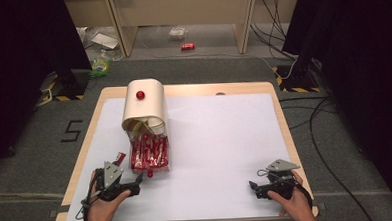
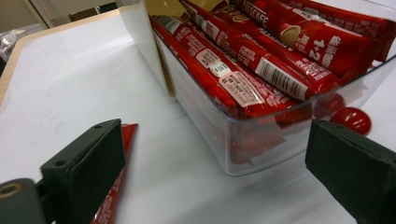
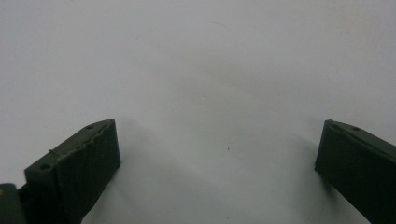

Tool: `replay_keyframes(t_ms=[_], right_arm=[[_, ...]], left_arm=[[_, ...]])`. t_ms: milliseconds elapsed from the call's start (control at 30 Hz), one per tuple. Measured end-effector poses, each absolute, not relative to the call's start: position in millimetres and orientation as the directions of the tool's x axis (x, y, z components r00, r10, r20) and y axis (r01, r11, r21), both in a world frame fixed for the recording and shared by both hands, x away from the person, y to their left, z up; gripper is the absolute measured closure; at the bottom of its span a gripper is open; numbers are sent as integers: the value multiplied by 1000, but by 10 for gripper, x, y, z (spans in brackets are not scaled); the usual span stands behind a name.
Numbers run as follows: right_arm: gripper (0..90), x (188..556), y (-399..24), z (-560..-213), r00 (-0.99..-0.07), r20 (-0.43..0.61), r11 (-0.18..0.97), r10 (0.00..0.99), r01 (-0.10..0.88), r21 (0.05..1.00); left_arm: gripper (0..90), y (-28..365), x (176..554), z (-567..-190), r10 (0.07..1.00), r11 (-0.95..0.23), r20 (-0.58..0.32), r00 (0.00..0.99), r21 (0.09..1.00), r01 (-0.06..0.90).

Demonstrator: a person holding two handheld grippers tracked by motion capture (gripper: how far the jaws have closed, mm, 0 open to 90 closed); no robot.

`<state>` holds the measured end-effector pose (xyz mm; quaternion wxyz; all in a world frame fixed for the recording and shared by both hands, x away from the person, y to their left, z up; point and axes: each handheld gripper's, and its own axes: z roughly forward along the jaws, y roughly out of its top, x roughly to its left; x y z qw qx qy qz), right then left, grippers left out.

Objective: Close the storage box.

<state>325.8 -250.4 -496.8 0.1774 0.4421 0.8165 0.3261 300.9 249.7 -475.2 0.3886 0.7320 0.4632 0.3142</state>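
Hovering wide open and empty, left tongs (image 2: 205,172) face a clear drawer (image 2: 261,140) packed w/ red coffee sticks (image 2: 261,60), near the desk's (image 1: 225,139) left front. One loose stick (image 2: 116,186) lies beside the left jaw; approach low, pinch it mid-length. Right tongs (image 3: 217,158): open, empty. Count: 1 drawer, 1 loose stick, 2 tongs; packed sticks too overlapped to count.

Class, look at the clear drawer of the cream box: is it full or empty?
Full. The clear drawer, pulled out of the cream box, is packed with red Nescafe sachets up to its rim.
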Motion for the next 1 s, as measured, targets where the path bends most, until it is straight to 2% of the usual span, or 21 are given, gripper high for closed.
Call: replay_keyframes(t_ms=[1000], right_arm=[[3, 3258, -2503, -4969, -546, -2, 397, 838, 606, 689]], left_arm=[[42, 2482, 3272, -4745, 933, -246, 84, 349, 858, 451]])
